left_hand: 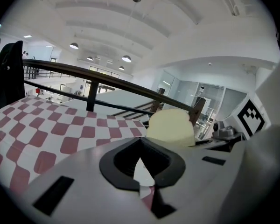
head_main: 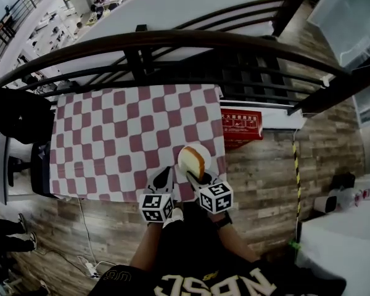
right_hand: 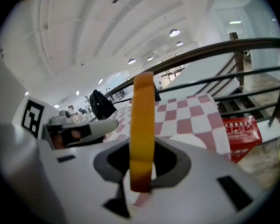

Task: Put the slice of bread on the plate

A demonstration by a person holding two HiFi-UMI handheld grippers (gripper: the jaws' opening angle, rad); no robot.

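**Q:** Head view: where does it stand, and what could spoil it?

**A:** My right gripper (head_main: 194, 175) is clenched on the slice of bread (head_main: 193, 160), held over the near right corner of the checked table (head_main: 111, 134). My left gripper (head_main: 163, 180) sits just beside it. No plate shows anywhere. I judge the main risk is setting the slice on bare cloth, or dropping it past the table edge to the wooden floor (head_main: 265, 177) if my grip slackens.

**Q:** Left gripper view?

**A:** My jaws here are closed on nothing, and checked cloth shows through the gap behind the tips. The slice shows its pale, soft, round-topped face just beyond. A careless nudge from this side could knock it loose.

**Q:** Right gripper view?

**A:** Here the slice stands edge-on and upright between my jaws, its yellow-brown crust facing the lens. It is pinched low, so I think squeezing harder would crush the crumb.
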